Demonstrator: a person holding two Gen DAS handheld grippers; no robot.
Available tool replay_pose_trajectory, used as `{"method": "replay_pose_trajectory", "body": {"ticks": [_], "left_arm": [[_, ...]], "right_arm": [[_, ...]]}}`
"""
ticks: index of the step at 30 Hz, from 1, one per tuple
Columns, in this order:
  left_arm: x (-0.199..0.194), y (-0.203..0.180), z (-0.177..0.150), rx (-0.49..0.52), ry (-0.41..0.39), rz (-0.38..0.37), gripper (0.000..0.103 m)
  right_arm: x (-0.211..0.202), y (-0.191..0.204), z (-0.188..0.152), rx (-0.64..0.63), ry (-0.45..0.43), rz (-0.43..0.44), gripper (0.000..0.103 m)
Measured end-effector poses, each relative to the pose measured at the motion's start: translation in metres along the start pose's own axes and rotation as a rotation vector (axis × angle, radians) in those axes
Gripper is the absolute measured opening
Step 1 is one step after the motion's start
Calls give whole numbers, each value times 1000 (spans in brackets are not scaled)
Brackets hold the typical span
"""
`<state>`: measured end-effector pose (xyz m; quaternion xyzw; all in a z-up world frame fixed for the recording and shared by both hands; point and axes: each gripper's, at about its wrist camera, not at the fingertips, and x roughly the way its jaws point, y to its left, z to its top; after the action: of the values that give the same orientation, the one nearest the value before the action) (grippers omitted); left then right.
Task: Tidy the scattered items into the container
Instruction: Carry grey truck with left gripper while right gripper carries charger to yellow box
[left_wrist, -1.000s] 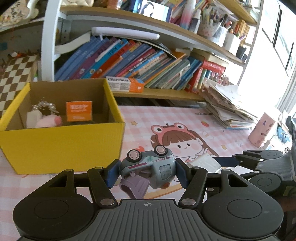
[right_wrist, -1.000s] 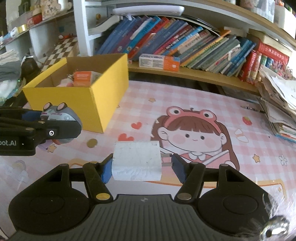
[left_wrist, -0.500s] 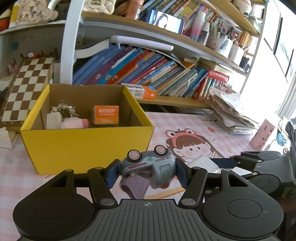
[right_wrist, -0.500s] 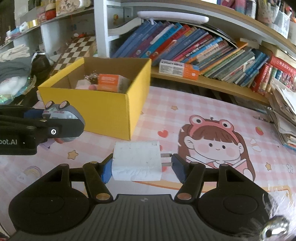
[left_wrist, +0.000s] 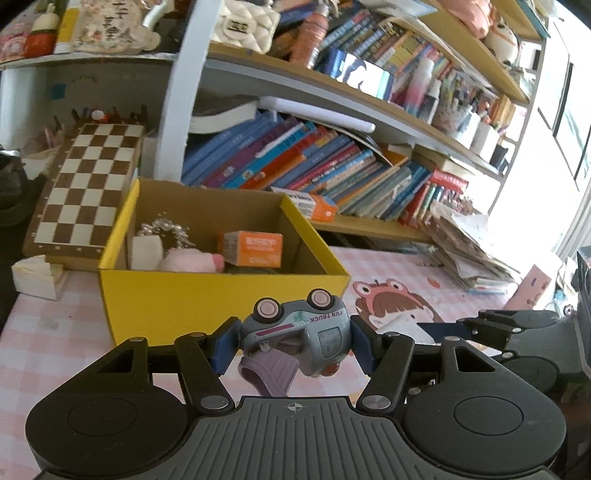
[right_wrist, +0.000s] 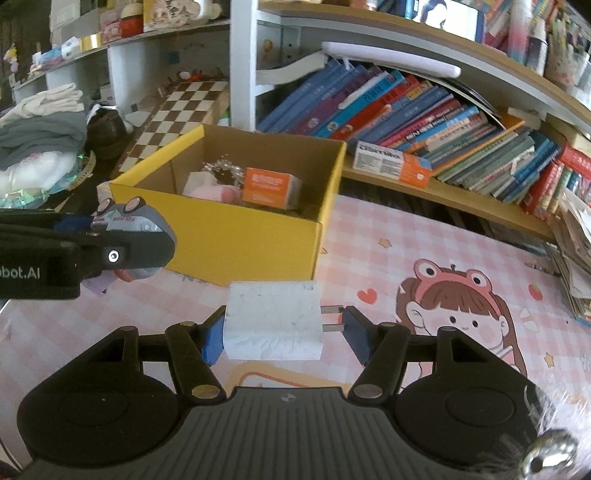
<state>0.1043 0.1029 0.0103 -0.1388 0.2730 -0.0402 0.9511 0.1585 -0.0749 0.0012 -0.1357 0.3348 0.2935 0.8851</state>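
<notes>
My left gripper (left_wrist: 293, 345) is shut on a grey toy truck (left_wrist: 306, 341), wheels up, held in the air in front of the yellow cardboard box (left_wrist: 221, 299). My right gripper (right_wrist: 284, 332) is shut on a white plug adapter (right_wrist: 273, 325) with its prongs to the right, held above the pink mat. The box (right_wrist: 243, 236) lies ahead and to the left of it. It holds an orange carton (right_wrist: 271, 186), a pink plush item (left_wrist: 192, 260) and a silvery trinket (left_wrist: 162, 227). The left gripper with the truck (right_wrist: 129, 218) shows at the left of the right wrist view.
A pink checked mat with a cartoon girl (right_wrist: 461, 306) covers the table. A bookshelf (left_wrist: 332, 162) stands behind the box. A chessboard (left_wrist: 88, 192) leans left of it. A paper stack (left_wrist: 472, 240) lies at the right, a pink cup (left_wrist: 532, 288) beyond it.
Both grippers have risen and tilted, so the box interior shows more from above. The box now sits more central ahead of each. Both grips are unchanged.
</notes>
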Motion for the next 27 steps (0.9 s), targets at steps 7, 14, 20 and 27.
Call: {"method": "replay_pose_trajectory", "body": {"ticks": [7,14,20,27], "left_arm": [[-7,13,12,-18,-49,10,62],[-9,23,27,-18,-99,33,62],[-9,31,41,-15,-135,61,62],[-2,48,63,-1,-173,120,62]], "right_arm": [[3,15,19,-53,-21,15,63],[7,28,42,-114,-57,41,63],[16,37,56,-158,-67,67,63],[28,42,79,-193,-98,92,63]]}}
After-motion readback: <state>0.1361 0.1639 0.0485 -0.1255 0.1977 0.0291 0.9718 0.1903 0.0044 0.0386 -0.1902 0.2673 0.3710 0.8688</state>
